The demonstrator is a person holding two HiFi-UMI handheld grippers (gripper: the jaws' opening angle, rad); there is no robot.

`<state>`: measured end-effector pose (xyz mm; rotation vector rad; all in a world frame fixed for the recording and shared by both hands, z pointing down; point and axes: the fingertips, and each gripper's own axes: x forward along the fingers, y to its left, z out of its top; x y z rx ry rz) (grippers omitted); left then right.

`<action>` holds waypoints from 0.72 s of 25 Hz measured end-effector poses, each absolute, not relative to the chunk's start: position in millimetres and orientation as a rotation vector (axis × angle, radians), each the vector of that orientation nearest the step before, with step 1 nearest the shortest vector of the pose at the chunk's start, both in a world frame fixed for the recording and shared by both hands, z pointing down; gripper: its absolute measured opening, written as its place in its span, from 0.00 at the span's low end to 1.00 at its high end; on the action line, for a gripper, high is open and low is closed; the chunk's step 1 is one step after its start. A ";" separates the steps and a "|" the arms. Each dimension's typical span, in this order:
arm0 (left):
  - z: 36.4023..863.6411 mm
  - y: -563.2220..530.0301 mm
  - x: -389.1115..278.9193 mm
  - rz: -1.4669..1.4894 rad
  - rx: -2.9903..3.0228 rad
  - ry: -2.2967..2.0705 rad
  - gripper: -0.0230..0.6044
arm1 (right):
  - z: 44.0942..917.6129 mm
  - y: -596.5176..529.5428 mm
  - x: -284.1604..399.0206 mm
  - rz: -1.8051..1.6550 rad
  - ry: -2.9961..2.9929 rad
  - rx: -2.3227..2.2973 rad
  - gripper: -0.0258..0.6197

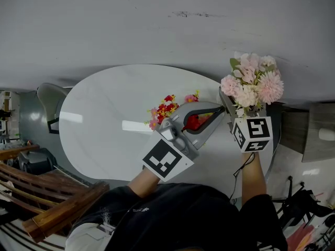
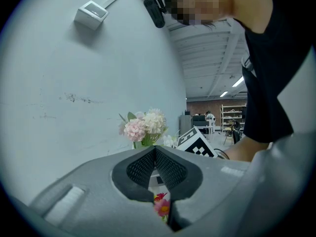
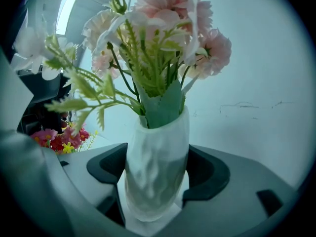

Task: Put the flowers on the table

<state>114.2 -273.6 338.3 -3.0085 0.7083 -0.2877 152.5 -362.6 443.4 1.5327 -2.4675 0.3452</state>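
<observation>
A glossy white oval table (image 1: 104,119) stands against a pale grey wall (image 1: 157,25) bearing a dark scuff (image 1: 191,14). Brown wooden slats (image 1: 47,192) lie near left; a grey chair (image 1: 49,95) stands at the table's left.

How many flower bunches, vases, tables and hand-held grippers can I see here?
Flower bunches: 2, pale pink bouquet and small red-and-pink bunch
White wavy vase: 1
White oval table: 1
Grey hand-held grippers: 2, left gripper and right gripper
Total: 6

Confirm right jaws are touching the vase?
Touching. The right gripper view shows the right gripper with both jaws pressed against the sides of the vase, no gap.
</observation>
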 end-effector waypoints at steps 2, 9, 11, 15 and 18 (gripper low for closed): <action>338.0 -273.1 115.5 -0.287 -3.009 0.704 0.03 | 443.4 -362.7 152.0 0.339 -2.467 1.528 0.61; 338.8 -276.8 116.4 -0.279 -3.012 0.707 0.03 | 444.2 -366.0 151.6 0.330 -2.462 1.525 0.61; 339.0 -276.8 116.2 -0.280 -3.010 0.708 0.03 | 443.8 -364.5 151.1 0.325 -2.462 1.525 0.61; 339.5 -276.5 117.1 -0.279 -3.009 0.702 0.03 | 445.4 -363.2 150.9 0.314 -2.461 1.520 0.61; 339.5 -276.8 117.2 -0.280 -3.012 0.700 0.03 | 445.7 -363.1 150.2 0.307 -2.457 1.515 0.61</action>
